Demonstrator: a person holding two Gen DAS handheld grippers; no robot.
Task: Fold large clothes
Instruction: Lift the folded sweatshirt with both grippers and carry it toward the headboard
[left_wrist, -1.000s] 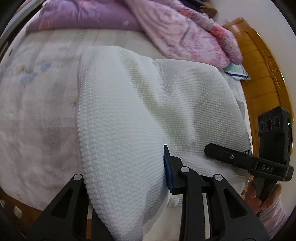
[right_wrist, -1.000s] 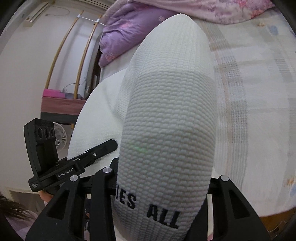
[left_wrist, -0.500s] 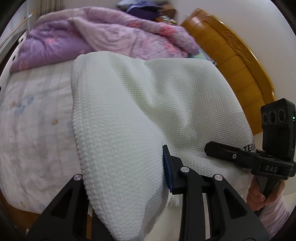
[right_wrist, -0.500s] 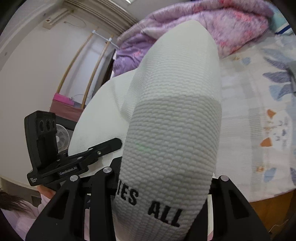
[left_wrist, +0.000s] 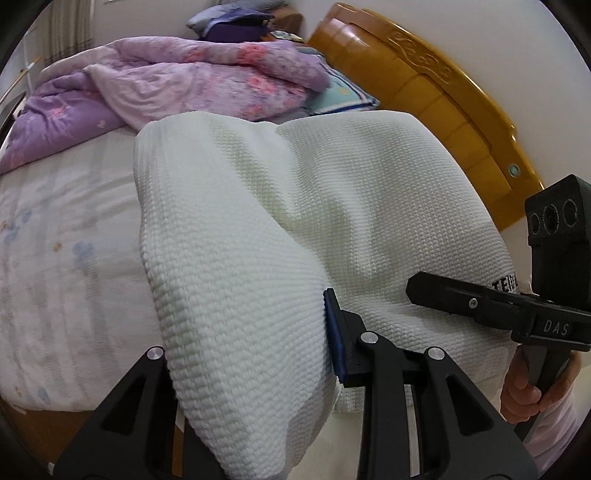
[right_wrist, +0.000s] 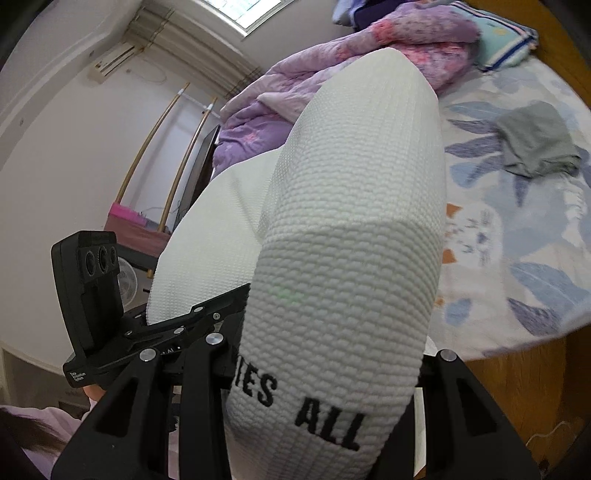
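Observation:
A white waffle-knit garment (left_wrist: 295, 221) hangs stretched between both grippers, lifted above the bed. My left gripper (left_wrist: 255, 369) is shut on one edge of it; the cloth bulges over the jaws and hides the left finger. My right gripper (right_wrist: 325, 387) is shut on the other edge, where black letters "ALL" (right_wrist: 328, 424) show. The right gripper also shows in the left wrist view (left_wrist: 517, 314), held by a hand. The left gripper shows in the right wrist view (right_wrist: 122, 321).
The bed sheet (left_wrist: 55, 258) lies below. A purple and pink quilt (left_wrist: 166, 85) is piled at the far end. A wooden headboard (left_wrist: 424, 92) is on the right. A grey cloth (right_wrist: 535, 144) lies on the printed sheet (right_wrist: 517, 240). A pillow (right_wrist: 506, 40) is by the headboard.
Both grippers have risen and tilted up with the garment; the views now show more of the quilt, headboard and room walls. The grip on the cloth is unchanged.

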